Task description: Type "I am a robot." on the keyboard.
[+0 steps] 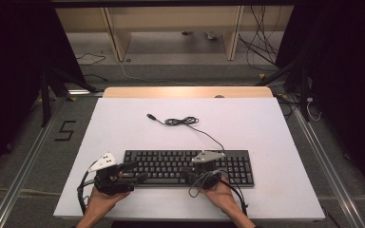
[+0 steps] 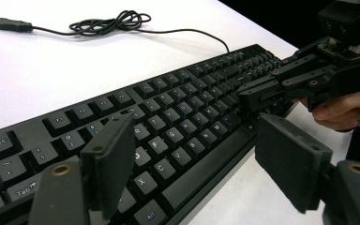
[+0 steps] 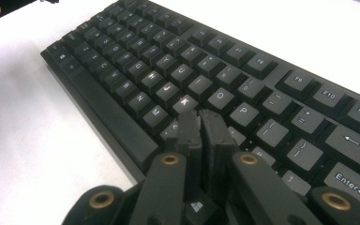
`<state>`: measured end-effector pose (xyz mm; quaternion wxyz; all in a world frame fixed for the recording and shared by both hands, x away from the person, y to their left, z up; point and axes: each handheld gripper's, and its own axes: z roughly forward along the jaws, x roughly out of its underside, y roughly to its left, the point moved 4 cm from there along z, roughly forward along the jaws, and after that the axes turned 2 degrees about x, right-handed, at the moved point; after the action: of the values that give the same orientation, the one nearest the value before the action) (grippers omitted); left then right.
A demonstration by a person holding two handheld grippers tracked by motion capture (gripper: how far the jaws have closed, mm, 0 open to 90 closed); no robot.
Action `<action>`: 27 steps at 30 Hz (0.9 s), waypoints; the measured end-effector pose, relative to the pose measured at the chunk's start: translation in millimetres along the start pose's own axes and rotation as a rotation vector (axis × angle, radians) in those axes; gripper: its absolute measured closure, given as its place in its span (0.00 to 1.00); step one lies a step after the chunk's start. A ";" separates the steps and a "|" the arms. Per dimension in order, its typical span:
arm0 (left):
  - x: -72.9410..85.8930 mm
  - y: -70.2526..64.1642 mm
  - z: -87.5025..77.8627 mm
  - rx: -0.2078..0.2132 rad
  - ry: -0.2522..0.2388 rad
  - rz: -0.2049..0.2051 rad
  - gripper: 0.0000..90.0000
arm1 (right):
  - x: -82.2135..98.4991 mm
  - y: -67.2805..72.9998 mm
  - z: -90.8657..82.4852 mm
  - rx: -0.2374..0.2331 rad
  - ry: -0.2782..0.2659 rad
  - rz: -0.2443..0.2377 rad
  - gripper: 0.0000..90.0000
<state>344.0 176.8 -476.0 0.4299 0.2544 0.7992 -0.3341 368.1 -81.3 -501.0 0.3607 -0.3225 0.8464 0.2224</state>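
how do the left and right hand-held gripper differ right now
The left hand-held gripper has its jaws spread wide; the right hand-held gripper has its jaws shut together with nothing between them. The left sits at the left end of the keyboard; the right's tips point down at keys near K and L. Both are black and hand-held.
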 end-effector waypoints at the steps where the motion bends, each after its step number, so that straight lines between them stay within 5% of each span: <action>1: 0.1 -0.1 -0.1 0.000 0.000 0.000 0.32 | 0.0 0.2 0.2 0.000 0.000 0.003 0.97; 27: 0.4 0.9 0.0 0.000 0.002 -0.001 0.32 | 3.4 1.2 5.3 -0.004 0.022 -0.003 0.98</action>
<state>344.4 177.5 -476.5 0.4291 0.2542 0.7997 -0.3342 368.0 -78.6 -506.8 0.3511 -0.3269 0.8495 0.2197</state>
